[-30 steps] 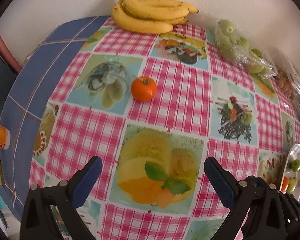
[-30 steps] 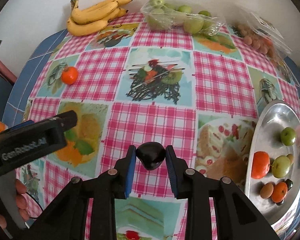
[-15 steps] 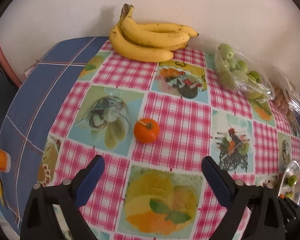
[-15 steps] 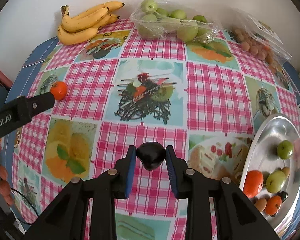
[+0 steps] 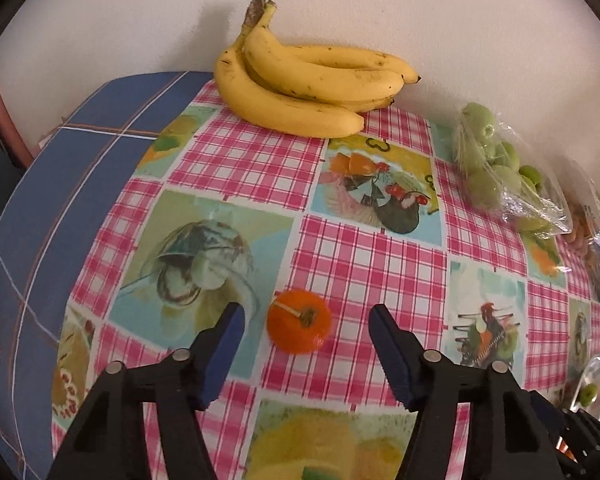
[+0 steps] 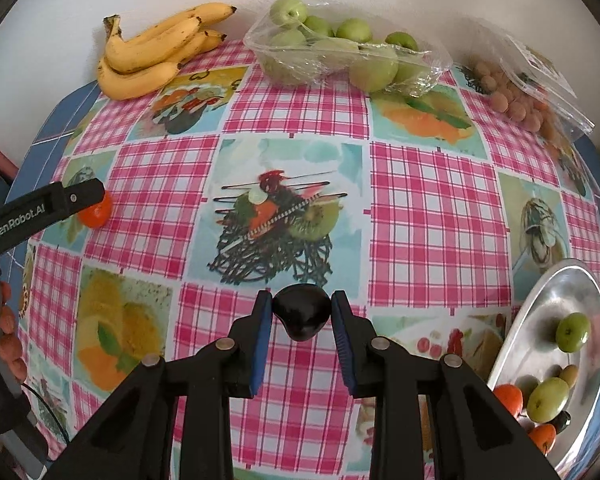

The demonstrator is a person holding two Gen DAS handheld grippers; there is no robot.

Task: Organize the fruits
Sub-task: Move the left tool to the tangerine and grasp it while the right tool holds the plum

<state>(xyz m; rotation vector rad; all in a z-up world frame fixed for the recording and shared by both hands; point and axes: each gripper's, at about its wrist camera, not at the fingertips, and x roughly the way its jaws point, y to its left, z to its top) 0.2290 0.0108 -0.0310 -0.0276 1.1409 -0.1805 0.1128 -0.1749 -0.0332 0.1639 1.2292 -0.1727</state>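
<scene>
While left tongs point(image 5: 304, 320) close round a tangerine point(image 5: 299, 321), right tongs point(image 6: 302, 312) pinching dark fruit point(image 6: 302, 316); tray point(image 6: 556, 304) of mixed fruit.

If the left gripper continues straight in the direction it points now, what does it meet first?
Most likely the orange tangerine, which lies on the tablecloth between the closing jaws of the left gripper, not yet touched. Depth is unclear; the tips may meet the cloth together with it.
</scene>
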